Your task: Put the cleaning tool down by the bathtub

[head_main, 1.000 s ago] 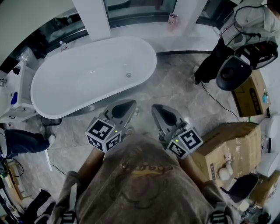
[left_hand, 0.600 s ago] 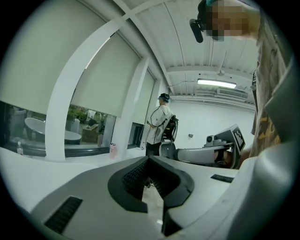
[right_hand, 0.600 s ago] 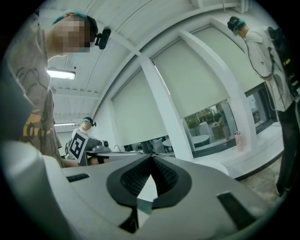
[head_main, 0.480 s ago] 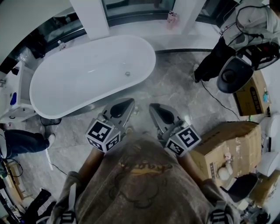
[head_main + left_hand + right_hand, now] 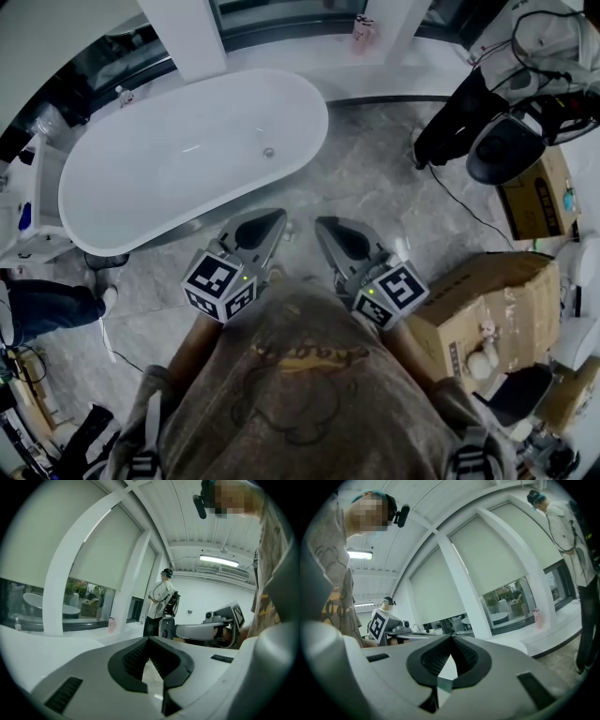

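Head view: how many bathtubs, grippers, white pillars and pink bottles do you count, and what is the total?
Bathtub: 1
Grippers: 2, the left gripper and the right gripper
White pillars: 2, one behind the tub and one further right
Pink bottle: 1
Total: 6

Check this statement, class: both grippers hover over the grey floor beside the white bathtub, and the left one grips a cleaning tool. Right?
No. The left gripper grips nothing: the left gripper view shows its jaws shut together, empty. Otherwise right: it and the right gripper hover over the grey floor beside the white bathtub.
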Demonstrator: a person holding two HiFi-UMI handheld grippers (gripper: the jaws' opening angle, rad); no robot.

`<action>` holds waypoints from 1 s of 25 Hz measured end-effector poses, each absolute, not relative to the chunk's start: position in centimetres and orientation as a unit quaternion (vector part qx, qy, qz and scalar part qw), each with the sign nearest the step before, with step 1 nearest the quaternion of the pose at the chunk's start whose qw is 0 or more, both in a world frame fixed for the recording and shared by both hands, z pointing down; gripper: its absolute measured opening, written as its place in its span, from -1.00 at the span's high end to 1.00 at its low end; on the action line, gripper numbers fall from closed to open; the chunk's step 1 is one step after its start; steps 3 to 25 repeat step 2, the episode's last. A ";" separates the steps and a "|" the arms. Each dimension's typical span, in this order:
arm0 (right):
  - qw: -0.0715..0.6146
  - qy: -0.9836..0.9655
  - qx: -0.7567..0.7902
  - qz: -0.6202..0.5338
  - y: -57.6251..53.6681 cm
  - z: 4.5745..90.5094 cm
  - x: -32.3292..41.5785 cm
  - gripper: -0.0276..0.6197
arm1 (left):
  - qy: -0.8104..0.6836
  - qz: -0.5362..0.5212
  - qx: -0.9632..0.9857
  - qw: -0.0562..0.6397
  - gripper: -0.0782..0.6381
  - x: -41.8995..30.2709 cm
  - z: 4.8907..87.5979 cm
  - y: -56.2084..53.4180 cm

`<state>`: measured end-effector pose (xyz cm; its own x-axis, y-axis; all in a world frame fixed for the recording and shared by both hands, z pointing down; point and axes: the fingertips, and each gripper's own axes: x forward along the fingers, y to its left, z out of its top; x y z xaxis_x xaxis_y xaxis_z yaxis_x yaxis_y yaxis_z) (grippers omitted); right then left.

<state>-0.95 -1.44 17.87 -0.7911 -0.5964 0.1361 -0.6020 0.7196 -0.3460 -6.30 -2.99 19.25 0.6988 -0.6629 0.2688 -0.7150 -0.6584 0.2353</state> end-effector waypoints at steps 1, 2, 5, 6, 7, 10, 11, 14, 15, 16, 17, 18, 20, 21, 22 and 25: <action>0.009 -0.927 0.323 0.190 -1.5 18.0 -0.9 0.92 | -0.380 0.085 0.907 0.161 0.78 -6.2 19.4 -3.0; 0.010 -0.927 0.322 0.191 -1.6 18.1 -0.9 0.92 | -0.380 0.091 0.907 0.157 0.78 -6.0 19.6 -3.1; 0.010 -0.927 0.322 0.191 -1.6 18.1 -0.9 0.92 | -0.380 0.091 0.907 0.157 0.78 -6.0 19.6 -3.1; 0.010 -0.927 0.322 0.191 -1.6 18.1 -0.9 0.92 | -0.380 0.091 0.907 0.157 0.78 -6.0 19.6 -3.1; 0.010 -0.927 0.322 0.191 -1.6 18.1 -0.9 0.92 | -0.380 0.091 0.907 0.157 0.78 -6.0 19.6 -3.1; 0.010 -0.927 0.322 0.191 -1.6 18.1 -0.9 0.92 | -0.380 0.091 0.907 0.157 0.78 -6.0 19.6 -3.1; 0.010 -0.927 0.322 0.191 -1.6 18.1 -0.9 0.92 | -0.380 0.091 0.907 0.157 0.78 -6.0 19.6 -3.1; 0.010 -0.927 0.322 0.191 -1.6 18.1 -0.9 0.92 | -0.380 0.091 0.907 0.157 0.78 -6.0 19.6 -3.1; 0.010 -0.927 0.322 0.191 -1.6 18.1 -0.9 0.92 | -0.380 0.091 0.907 0.157 0.78 -6.0 19.6 -3.1; 0.010 -0.927 0.322 0.191 -1.6 18.1 -0.9 0.92 | -0.380 0.091 0.907 0.157 0.78 -6.0 19.6 -3.1; 0.010 -0.927 0.322 0.191 -1.6 18.1 -0.9 0.92 | -0.380 0.091 0.907 0.157 0.78 -6.0 19.6 -3.1; 0.010 -0.927 0.322 0.191 -1.6 18.1 -0.9 0.92 | -0.380 0.091 0.907 0.157 0.78 -6.0 19.6 -3.1; 0.010 -0.927 0.322 0.191 -1.6 18.1 -0.9 0.92 | -0.380 0.091 0.907 0.157 0.78 -6.0 19.6 -3.1; 0.010 -0.927 0.322 0.191 -1.6 18.1 -0.9 0.92 | -0.380 0.091 0.907 0.157 0.78 -6.0 19.6 -3.1; 0.010 -0.927 0.322 0.191 -1.6 18.1 -0.9 0.92 | -0.380 0.091 0.907 0.157 0.78 -6.0 19.6 -3.1; 0.010 -0.927 0.322 0.191 -1.6 18.1 -0.9 0.92 | -0.380 0.091 0.907 0.157 0.78 -6.0 19.6 -3.1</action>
